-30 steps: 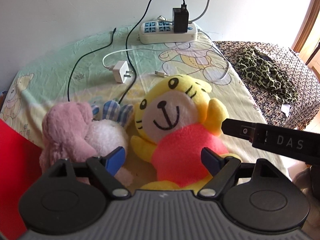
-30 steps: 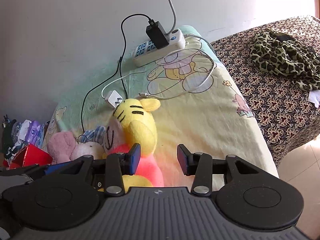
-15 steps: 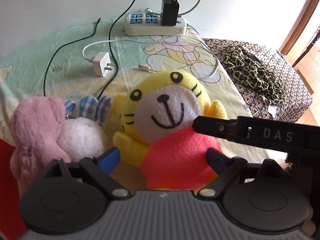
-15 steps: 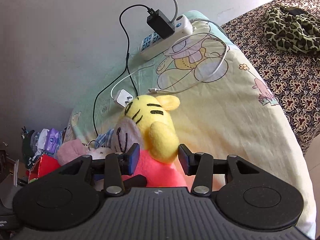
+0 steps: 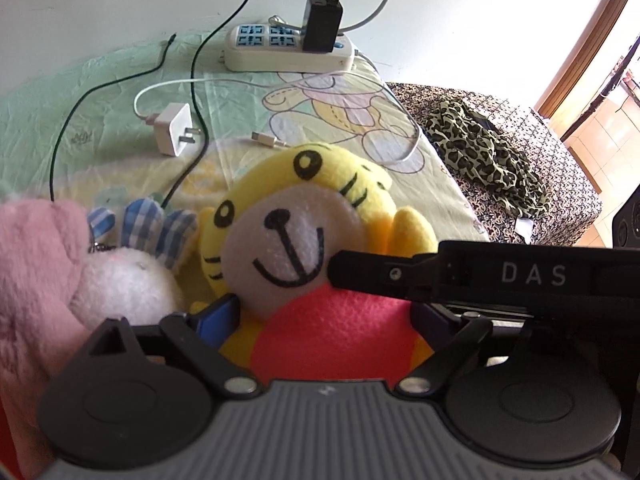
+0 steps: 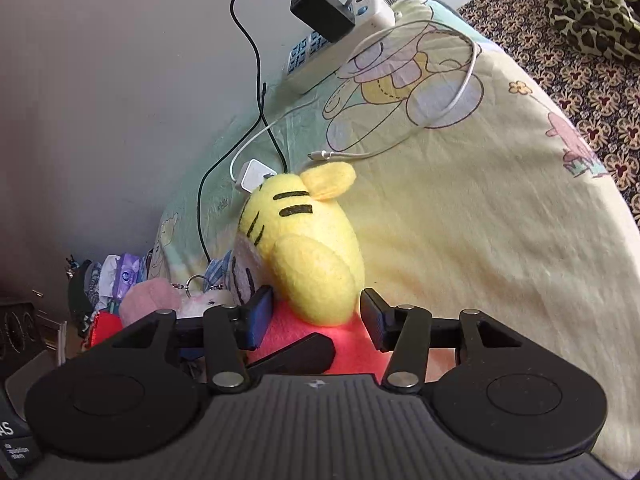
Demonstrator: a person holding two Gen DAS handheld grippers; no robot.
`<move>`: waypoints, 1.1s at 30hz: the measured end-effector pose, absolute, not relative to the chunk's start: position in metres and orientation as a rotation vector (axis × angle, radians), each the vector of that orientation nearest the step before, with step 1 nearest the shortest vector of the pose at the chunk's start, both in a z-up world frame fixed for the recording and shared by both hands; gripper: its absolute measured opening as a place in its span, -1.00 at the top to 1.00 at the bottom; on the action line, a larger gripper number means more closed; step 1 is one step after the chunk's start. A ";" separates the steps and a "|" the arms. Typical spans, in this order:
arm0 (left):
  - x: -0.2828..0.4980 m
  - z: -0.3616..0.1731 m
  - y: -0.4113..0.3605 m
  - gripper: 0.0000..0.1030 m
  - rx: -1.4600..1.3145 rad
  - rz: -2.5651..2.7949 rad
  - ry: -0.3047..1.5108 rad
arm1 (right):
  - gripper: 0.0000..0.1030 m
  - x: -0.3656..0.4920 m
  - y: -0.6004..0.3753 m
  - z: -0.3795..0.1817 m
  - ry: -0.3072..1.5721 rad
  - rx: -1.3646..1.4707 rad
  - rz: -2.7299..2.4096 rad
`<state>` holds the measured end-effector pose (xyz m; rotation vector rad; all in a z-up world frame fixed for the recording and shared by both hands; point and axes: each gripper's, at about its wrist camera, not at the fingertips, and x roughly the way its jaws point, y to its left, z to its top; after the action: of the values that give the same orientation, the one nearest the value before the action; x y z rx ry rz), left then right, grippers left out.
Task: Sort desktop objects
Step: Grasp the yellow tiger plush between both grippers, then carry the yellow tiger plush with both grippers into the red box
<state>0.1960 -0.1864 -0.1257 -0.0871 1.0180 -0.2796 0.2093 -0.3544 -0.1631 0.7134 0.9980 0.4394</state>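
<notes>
A yellow tiger plush [image 5: 304, 224] in a red shirt sits on the cartoon-print sheet, also in the right wrist view [image 6: 308, 248]. My left gripper [image 5: 324, 316] is open, its blue pads on either side of the plush's red body. My right gripper [image 6: 316, 312] is open around the plush's arm from the side; its black finger crosses the left wrist view [image 5: 440, 272]. A pink plush [image 5: 36, 264] and a small white plush with checked ears [image 5: 128, 276] lie left of the tiger.
A white power strip [image 5: 288, 50] with a black adapter stands at the back by the wall. A white charger [image 5: 174, 128], white cable and black cable lie on the sheet [image 6: 480, 240]. A leopard-print cloth [image 5: 484, 156] lies on the patterned surface at right.
Both grippers have moved in closer on the tiger plush. My left pads now flank its body, and my right finger reaches further across its chest.
</notes>
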 end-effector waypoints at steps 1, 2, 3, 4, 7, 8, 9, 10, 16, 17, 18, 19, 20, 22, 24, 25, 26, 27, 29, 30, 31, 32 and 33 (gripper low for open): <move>0.195 -0.125 -0.187 -0.71 -0.083 -0.286 1.013 | 0.15 0.209 -0.355 -0.164 1.002 0.735 0.448; 0.194 -0.123 -0.188 -0.69 -0.081 -0.293 1.010 | 0.18 0.208 -0.355 -0.163 1.001 0.738 0.447; 0.192 -0.122 -0.190 -0.68 -0.079 -0.298 1.005 | 0.20 0.207 -0.355 -0.161 0.999 0.732 0.448; 0.191 -0.120 -0.190 -0.66 -0.077 -0.301 1.003 | 0.23 0.205 -0.355 -0.159 0.996 0.726 0.449; 0.186 -0.117 -0.190 -0.58 -0.086 -0.322 1.000 | 0.29 0.200 -0.357 -0.153 0.993 0.724 0.442; 0.183 -0.115 -0.190 -0.55 -0.090 -0.332 0.997 | 0.30 0.199 -0.357 -0.152 0.993 0.721 0.437; 0.180 -0.112 -0.191 -0.55 -0.094 -0.343 0.994 | 0.31 0.197 -0.357 -0.149 0.992 0.716 0.432; 0.176 -0.109 -0.192 -0.54 -0.098 -0.354 0.990 | 0.31 0.195 -0.357 -0.146 0.989 0.710 0.429; 0.144 -0.085 -0.201 -0.54 -0.101 -0.421 0.927 | 0.32 0.168 -0.367 -0.123 0.944 0.686 0.413; 0.137 -0.080 -0.202 -0.54 -0.100 -0.432 0.911 | 0.31 0.162 -0.369 -0.118 0.934 0.684 0.410; 0.131 -0.075 -0.202 -0.54 -0.098 -0.442 0.895 | 0.31 0.156 -0.371 -0.114 0.924 0.682 0.408; 0.125 -0.070 -0.201 -0.54 -0.096 -0.450 0.878 | 0.32 0.150 -0.372 -0.109 0.910 0.679 0.405; 0.119 -0.064 -0.200 -0.54 -0.094 -0.458 0.856 | 0.32 0.145 -0.372 -0.103 0.896 0.675 0.402; 0.107 -0.053 -0.196 -0.54 -0.087 -0.469 0.817 | 0.32 0.133 -0.371 -0.092 0.861 0.666 0.399; 0.095 -0.041 -0.188 -0.54 -0.076 -0.477 0.771 | 0.31 0.121 -0.366 -0.081 0.822 0.653 0.396; 0.089 -0.036 -0.184 -0.54 -0.071 -0.478 0.750 | 0.31 0.115 -0.363 -0.075 0.799 0.644 0.395; 0.083 -0.030 -0.178 -0.54 -0.065 -0.475 0.726 | 0.31 0.110 -0.360 -0.069 0.776 0.637 0.396; 0.077 -0.025 -0.171 -0.54 -0.060 -0.468 0.704 | 0.31 0.105 -0.356 -0.064 0.755 0.632 0.398; 0.066 -0.015 -0.155 -0.54 -0.050 -0.450 0.666 | 0.31 0.097 -0.346 -0.056 0.714 0.622 0.411; 0.061 -0.010 -0.144 -0.54 -0.046 -0.439 0.647 | 0.31 0.093 -0.338 -0.051 0.695 0.619 0.421; 0.055 -0.005 -0.133 -0.54 -0.043 -0.426 0.630 | 0.31 0.090 -0.330 -0.048 0.680 0.616 0.434; 0.050 -0.002 -0.121 -0.54 -0.039 -0.413 0.615 | 0.31 0.088 -0.322 -0.044 0.666 0.613 0.448; 0.045 0.002 -0.108 -0.54 -0.035 -0.398 0.602 | 0.31 0.086 -0.312 -0.041 0.651 0.609 0.465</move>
<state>0.0453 -0.1081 0.0016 -0.0346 0.6017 -0.3981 0.0860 -0.3118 -0.0408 0.6091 0.6514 0.4651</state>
